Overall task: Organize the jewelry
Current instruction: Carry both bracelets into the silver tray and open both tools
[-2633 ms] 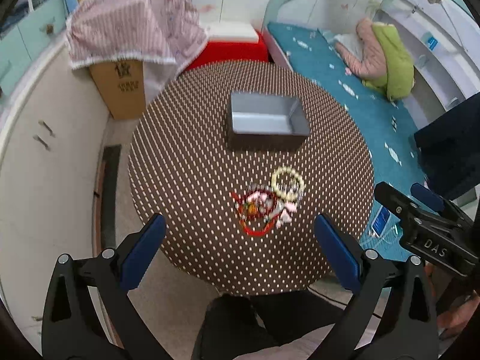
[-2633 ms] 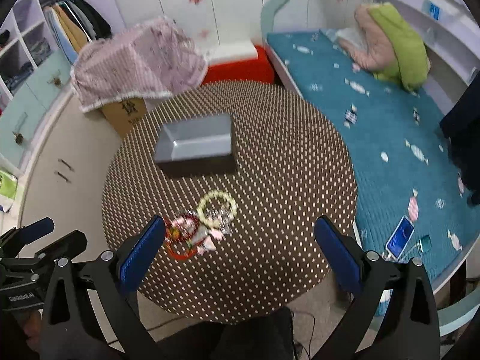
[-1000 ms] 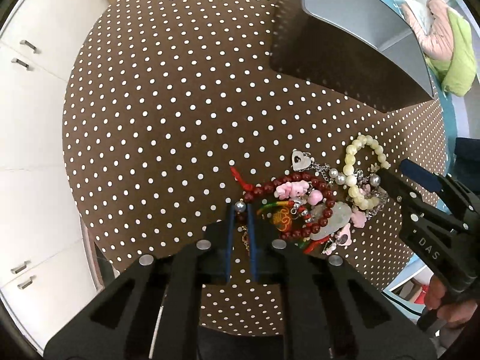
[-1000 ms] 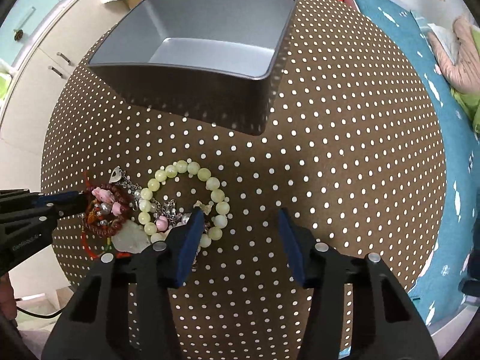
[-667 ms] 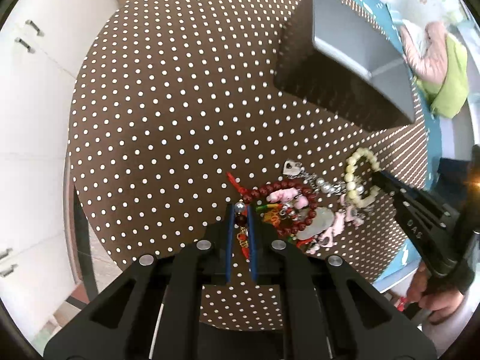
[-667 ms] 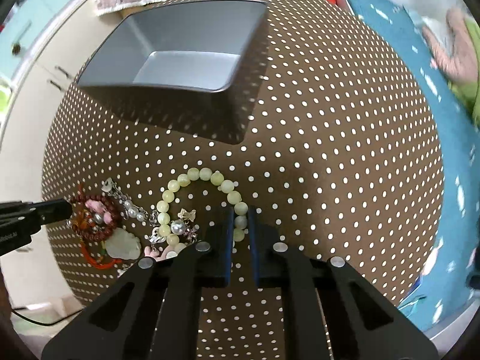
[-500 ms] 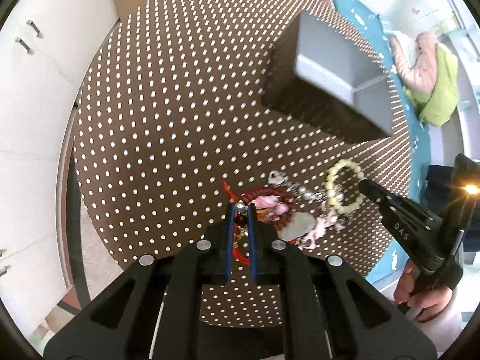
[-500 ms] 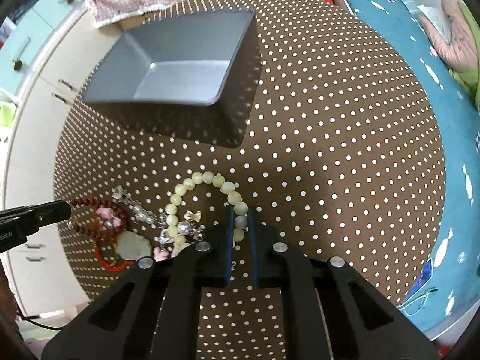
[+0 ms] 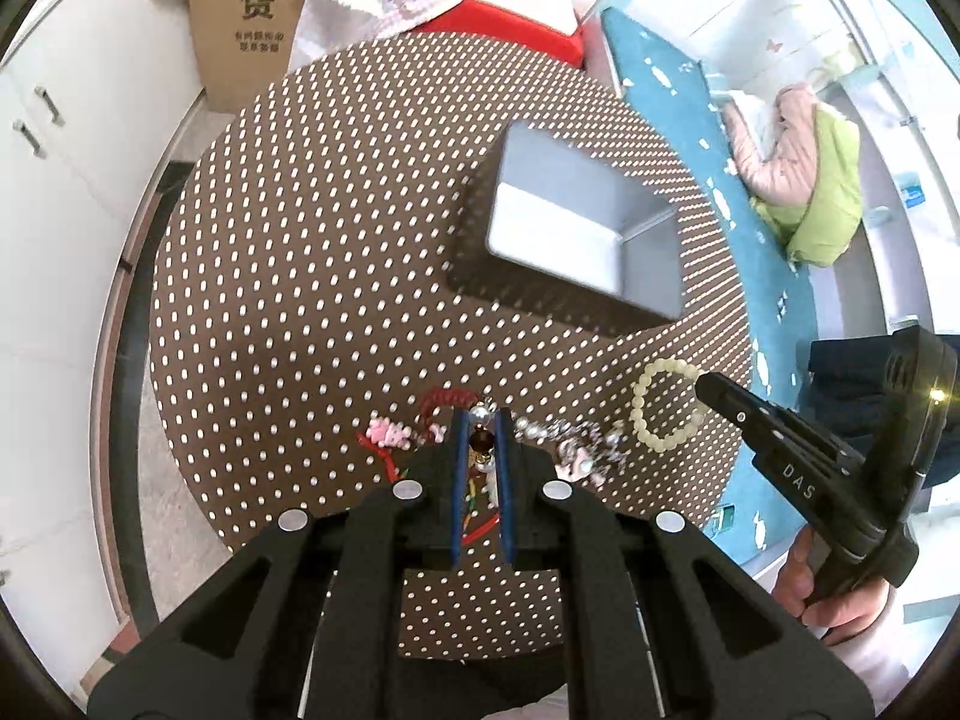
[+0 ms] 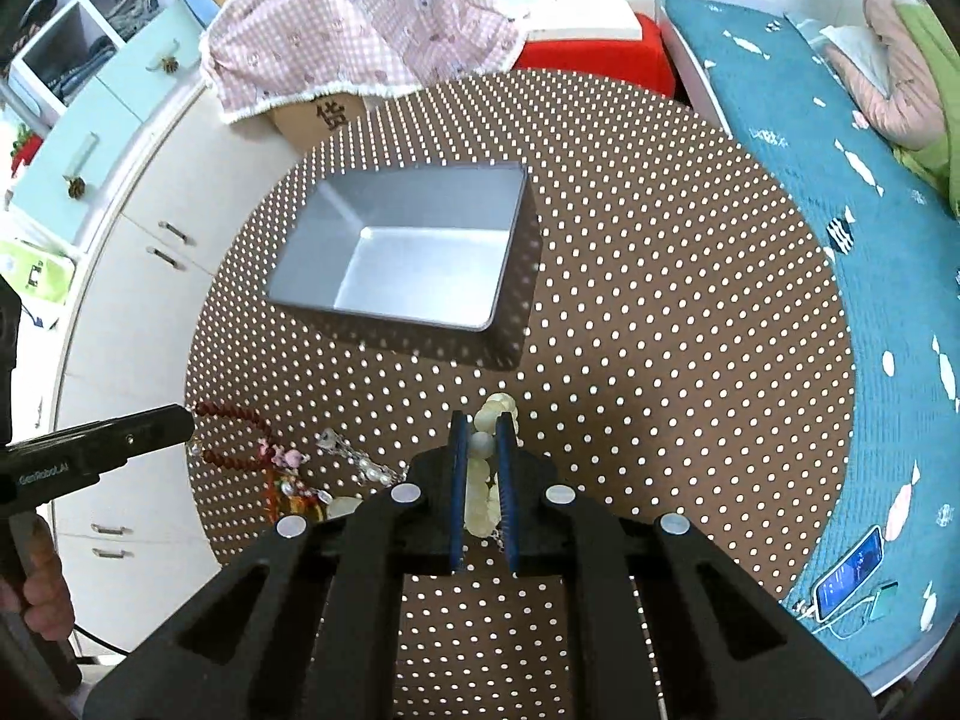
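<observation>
My left gripper point(image 9: 480, 420) is shut on a dark red bead bracelet point(image 10: 231, 414) and holds it lifted above the table; red cord and pink charms point(image 9: 387, 433) hang from it. My right gripper point(image 10: 480, 420) is shut on a pale green bead bracelet point(image 9: 663, 405) and holds it lifted. A silver chain with pearls and charms point(image 9: 576, 441) trails between the two bracelets. An empty grey rectangular tray point(image 9: 651, 273) stands on the round brown dotted table point(image 9: 300, 276), beyond both grippers; it also shows in the right wrist view point(image 10: 288, 294).
A cardboard box point(image 9: 249, 30) under a pink checked cloth point(image 10: 360, 36) and a red box point(image 10: 594, 54) stand behind the table. White cabinets point(image 10: 150, 252) are on the left, a teal bed point(image 10: 840, 150) on the right. A phone point(image 10: 849, 570) lies on the bed.
Both grippers came down open, shut on the bracelets, then rose. The bracelets now hang off the table and the tray looks farther away.
</observation>
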Demonstrator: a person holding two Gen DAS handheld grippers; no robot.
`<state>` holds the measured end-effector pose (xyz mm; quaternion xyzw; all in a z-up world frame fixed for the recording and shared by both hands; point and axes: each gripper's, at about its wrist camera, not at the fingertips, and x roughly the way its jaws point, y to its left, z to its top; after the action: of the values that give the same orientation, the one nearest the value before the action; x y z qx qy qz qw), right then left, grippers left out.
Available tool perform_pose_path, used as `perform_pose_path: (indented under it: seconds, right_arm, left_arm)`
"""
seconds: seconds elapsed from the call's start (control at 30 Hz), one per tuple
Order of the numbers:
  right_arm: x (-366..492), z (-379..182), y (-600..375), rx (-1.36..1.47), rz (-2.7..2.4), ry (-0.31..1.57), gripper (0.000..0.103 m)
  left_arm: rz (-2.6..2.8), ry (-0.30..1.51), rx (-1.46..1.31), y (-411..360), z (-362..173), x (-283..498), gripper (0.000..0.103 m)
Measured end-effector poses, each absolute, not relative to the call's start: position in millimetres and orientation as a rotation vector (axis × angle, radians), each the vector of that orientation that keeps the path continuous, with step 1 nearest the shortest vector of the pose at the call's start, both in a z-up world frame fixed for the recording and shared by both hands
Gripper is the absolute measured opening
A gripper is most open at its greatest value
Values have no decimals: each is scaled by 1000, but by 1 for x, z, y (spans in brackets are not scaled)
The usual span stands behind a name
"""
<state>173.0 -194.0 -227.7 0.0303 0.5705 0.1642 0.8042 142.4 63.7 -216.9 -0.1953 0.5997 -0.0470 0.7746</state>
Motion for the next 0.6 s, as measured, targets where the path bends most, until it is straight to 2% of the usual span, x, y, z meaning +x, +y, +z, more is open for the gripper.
perform_pose_path:
  seconds: [0.33, 0.6]
  right_arm:
    - [168, -181, -175, 67, 367, 1118, 8]
    - [186, -170, -170, 57, 389, 1067, 8]
  left_arm:
    - [-157, 1197, -395, 64, -176, 160, 8]
    - [-197, 1131, -346, 51, -152, 190, 8]
